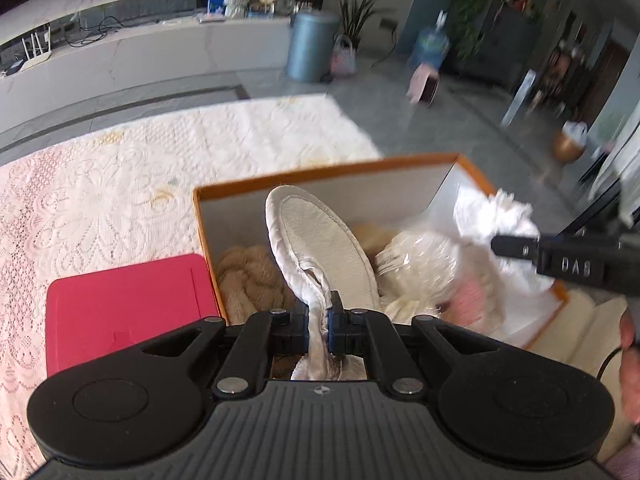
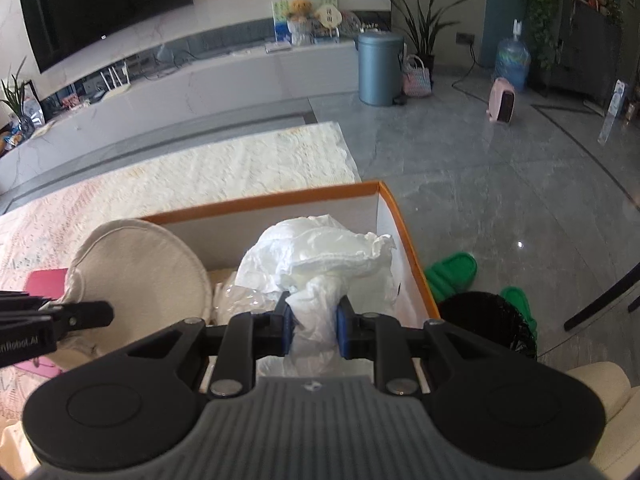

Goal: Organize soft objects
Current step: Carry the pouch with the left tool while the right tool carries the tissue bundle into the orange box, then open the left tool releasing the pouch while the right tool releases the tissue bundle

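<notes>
Both wrist views down into box [image 1: 328, 168]

One orange-rimmed cardboard box [image 2: 404, 236] sits near the middle. One cream slipper [image 1: 320, 244] and one crumpled white cloth [image 2: 320, 256] hang over it. Inside lie one tan plush piece [image 1: 248, 280] on the left and one clear-wrapped bundle [image 1: 420, 264] to its right. One red lid [image 1: 124, 304] lies left of the box. Two green slippers [image 2: 456, 268] rest on the floor to the right, beside one black bin [image 2: 488, 320]. Far off stands one blue-grey can [image 2: 378, 68].
</notes>
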The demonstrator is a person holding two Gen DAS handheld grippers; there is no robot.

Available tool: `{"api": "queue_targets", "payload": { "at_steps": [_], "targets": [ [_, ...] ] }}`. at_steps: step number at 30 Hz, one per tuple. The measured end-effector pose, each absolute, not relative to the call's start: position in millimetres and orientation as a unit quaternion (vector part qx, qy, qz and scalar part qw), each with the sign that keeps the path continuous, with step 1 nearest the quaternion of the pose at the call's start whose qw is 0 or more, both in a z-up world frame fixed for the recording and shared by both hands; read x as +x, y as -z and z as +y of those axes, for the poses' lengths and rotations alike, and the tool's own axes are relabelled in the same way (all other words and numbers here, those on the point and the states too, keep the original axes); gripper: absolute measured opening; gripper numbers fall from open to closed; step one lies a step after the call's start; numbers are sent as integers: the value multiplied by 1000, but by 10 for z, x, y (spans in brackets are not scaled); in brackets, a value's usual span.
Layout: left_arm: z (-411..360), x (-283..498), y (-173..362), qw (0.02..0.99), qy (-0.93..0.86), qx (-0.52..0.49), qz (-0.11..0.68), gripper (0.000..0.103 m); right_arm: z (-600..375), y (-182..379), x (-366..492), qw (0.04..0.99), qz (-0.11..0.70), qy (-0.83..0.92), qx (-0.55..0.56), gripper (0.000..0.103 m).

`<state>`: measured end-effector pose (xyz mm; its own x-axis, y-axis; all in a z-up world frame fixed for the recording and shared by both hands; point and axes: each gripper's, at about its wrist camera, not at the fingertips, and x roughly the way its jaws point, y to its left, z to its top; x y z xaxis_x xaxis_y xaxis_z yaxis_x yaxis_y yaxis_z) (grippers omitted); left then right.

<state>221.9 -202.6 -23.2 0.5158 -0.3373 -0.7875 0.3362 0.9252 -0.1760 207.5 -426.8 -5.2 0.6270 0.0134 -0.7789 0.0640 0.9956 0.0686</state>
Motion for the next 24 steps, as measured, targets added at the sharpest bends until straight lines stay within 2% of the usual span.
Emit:
{"api": "queue_targets", "payload": {
  "at_steps": [8, 12, 13, 15, 18, 21, 23, 24],
  "targets": [
    [-2214, 2229, 396, 863, 185, 47, 468, 10, -4351, 436, 2354, 885, 465, 12, 36, 22],
    [-2285, 2171, 381, 870, 178, 73, 454, 16, -4381, 540, 2373, 878, 475, 8, 50, 25],
    [-2286, 2163, 374, 870, 178, 72, 453, 19, -4381, 556, 2385, 877, 477, 9, 50, 29],
    [-2275, 2172, 360, 871, 180, 66, 452, 35, -4374, 561, 2399, 877, 478, 12, 45, 33],
    [-2269, 2130, 304, 877, 179, 66, 440, 51, -4321, 499, 2388, 881, 471, 18, 27, 46],
    [-2262, 2068, 202, 884, 182, 73, 425, 57, -4291, 377, 2336, 887, 461, 26, 12, 59],
    [-2240, 2026, 107, 888, 183, 71, 415, 61, -4271, 281, 2286, 891, 454, 28, 8, 72],
    [-2234, 2002, 41, 891, 184, 69, 409, 63, -4259, 227, 2257, 892, 451, 30, 6, 74]
  ]
}}
